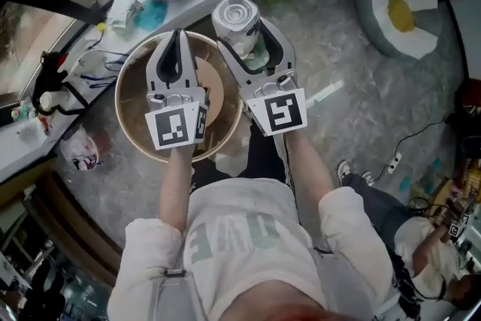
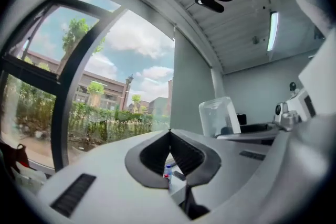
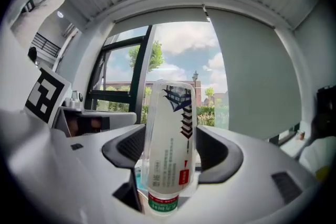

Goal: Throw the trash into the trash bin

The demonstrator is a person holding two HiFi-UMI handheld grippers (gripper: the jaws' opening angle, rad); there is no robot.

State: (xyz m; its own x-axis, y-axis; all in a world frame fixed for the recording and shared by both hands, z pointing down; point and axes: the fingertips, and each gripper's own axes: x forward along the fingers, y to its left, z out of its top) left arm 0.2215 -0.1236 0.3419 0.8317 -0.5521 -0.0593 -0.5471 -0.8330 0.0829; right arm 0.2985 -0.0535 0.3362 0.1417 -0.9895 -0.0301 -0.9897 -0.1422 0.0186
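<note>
The right gripper's (image 3: 169,147) fingers (image 3: 126,147) are pressed in on both sides of a clear plastic bottle (image 3: 168,134). Its white label faces up and its green-banded neck points back toward the handle. The left gripper's (image 2: 169,136) fingers (image 2: 152,155) are shut tip to tip with nothing between them.

From above, the bottle (image 1: 235,19) is held up in the air, and it seems to sit just past the far right rim of the round trash bin (image 1: 120,109). The left gripper (image 1: 178,41) hangs over the bin's opening.

So the pickup looks done, while the throw itself is not: the bottle is not in the bin. I'd say what is left is bringing it over the opening and letting go.

Inside the bin I can see a brown wall and a paler bottom. The left gripper covers much of it, so I cannot tell whether any trash lies in there.
</note>
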